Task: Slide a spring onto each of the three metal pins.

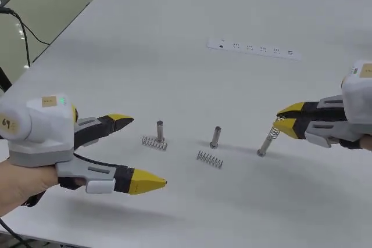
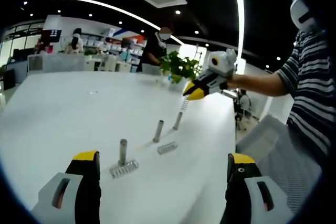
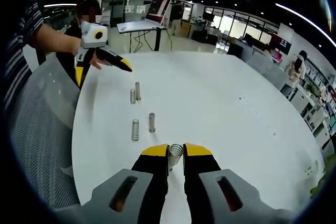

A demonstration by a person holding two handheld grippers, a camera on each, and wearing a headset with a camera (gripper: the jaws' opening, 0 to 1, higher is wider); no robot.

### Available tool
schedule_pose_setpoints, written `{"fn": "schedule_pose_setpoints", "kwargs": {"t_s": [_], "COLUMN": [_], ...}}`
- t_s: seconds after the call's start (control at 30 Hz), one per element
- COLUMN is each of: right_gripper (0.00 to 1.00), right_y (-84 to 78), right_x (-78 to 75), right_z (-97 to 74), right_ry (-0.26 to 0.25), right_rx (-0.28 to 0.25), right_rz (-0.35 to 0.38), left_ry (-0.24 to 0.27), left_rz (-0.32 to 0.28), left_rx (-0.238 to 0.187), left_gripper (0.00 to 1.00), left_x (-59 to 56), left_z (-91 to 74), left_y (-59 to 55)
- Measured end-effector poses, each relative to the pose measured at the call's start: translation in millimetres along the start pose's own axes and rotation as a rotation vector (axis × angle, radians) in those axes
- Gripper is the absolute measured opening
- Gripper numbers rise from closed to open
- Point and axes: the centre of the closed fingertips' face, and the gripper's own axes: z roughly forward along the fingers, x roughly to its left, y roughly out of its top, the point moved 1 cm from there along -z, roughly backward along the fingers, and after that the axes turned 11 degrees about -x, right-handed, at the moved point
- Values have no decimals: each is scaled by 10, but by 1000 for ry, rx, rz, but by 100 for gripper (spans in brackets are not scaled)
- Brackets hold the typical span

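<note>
The right gripper (image 1: 278,118), clamped on a spring (image 3: 176,154), has the leaning pin (image 1: 265,144) just under its tips, the pin's top tilting up towards them, while the left gripper (image 1: 147,151), jaws apart, sits well off.

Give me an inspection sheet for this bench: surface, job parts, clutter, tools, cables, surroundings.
Surface: white table, plain top.
Job's things: left pin and middle pin stand upright and bare. The left spring lies at the left pin's foot and the middle spring lies in front of the middle pin. The right pin leans, with the held spring at its top end.
Clutter: power strip on the far side of the table.
Grippers: left tool open, holding nothing. Right tool shut on the held spring.
Cables: black cable beyond the table's left edge.
Surroundings: open office, people in the background, plant.
</note>
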Motion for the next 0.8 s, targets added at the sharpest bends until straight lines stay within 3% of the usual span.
{"fn": "schedule_pose_setpoints", "kwargs": {"t_s": [0.8], "right_gripper": [7], "right_y": [-76], "right_x": [-16], "right_z": [55], "right_ry": [-6], "right_rx": [8], "right_rz": [11], "left_ry": [9], "left_rz": [-10], "left_rx": [-2], "left_gripper": [98], "left_x": [16], "left_z": [-21], "left_y": [-17]}}
